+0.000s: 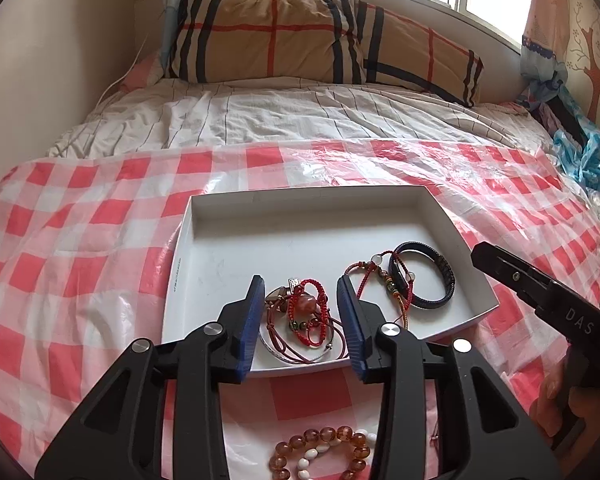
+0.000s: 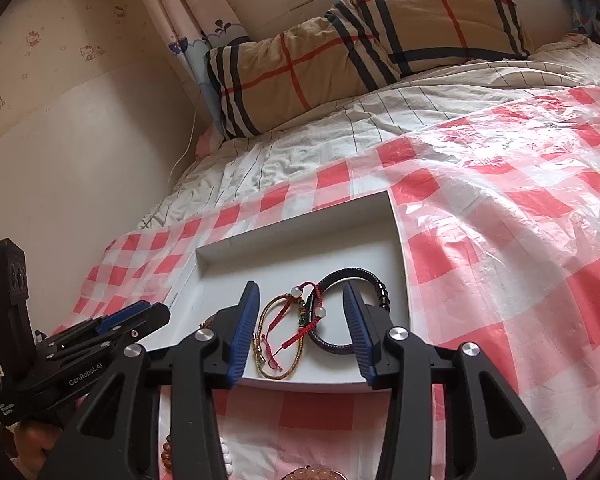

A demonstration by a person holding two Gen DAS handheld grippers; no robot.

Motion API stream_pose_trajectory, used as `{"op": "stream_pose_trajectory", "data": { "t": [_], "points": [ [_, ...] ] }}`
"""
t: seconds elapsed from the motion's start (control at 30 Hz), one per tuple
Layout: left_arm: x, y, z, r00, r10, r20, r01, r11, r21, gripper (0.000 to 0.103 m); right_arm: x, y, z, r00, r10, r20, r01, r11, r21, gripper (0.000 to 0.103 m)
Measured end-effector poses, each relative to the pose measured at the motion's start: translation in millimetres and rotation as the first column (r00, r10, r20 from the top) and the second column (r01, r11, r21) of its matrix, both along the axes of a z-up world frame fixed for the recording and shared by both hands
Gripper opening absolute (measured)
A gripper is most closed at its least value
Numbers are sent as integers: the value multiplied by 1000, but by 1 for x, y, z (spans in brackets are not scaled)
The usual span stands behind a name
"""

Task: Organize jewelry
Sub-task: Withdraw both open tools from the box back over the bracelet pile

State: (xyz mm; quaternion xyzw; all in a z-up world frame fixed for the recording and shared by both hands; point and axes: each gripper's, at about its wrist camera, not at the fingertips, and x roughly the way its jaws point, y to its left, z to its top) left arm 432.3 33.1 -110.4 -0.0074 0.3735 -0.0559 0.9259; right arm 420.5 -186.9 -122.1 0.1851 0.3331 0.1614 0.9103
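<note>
Both tools stand apart and empty over the white tray's near edge. The loose amber bead bracelet lies on the bed behind and beneath the left tool, nearer it than the right tool; reaching it likely means drawing back.

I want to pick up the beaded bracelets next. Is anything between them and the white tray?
Nothing visible. The amber bead bracelet and white bead bracelet lie on the checkered plastic sheet, just before the white tray's near rim. Only bare sheet lies between.
</note>
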Motion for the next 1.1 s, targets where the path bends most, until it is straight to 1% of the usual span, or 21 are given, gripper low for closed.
{"op": "stream_pose_trajectory", "data": {
  "t": [0.27, 0.67, 0.73, 0.83, 0.93, 1.0, 1.07, 1.1],
  "points": [
    [-6, -6, 0, 1000, -6, 22, 5, 998, 66, 42, 1, 3, -2, 1000, 5, -8, -5, 1000, -10, 46],
    [-8, -4, 0, 1000, 5, 19, -6, 998, 68, 46, -3, 4, -3, 1000, 10, -25, -11, 999, -32, 50],
    [-13, 1, 2, 1000, 10, 21, -11, 998, 60, 47, -7, 2, -1, 999, -1, -35, 0, 999, -49, 51],
    [-24, 10, 4, 1000, 24, 19, -25, 998, 55, 48, -15, 0, 3, 998, -18, -54, 13, 997, -78, 54],
    [-36, 16, 4, 1000, 19, -8, -19, 999, 31, 49, -33, -1, 1, 997, -20, -73, 11, 992, -129, 55],
    [-46, 15, -3, 999, 2, -40, 0, 999, 52, 49, -44, -2, -7, 994, -18, -110, -1, 986, -166, 55],
    [-54, 9, -15, 996, -28, -89, 36, 995, 91, 49, -54, -3, -19, 985, -20, -172, -17, 978, -209, 55],
    [-58, 6, -19, 994, -39, -104, 51, 993, 110, 49, -58, -4, -24, 981, -18, -191, -24, 977, -213, 55]
  ]
}}
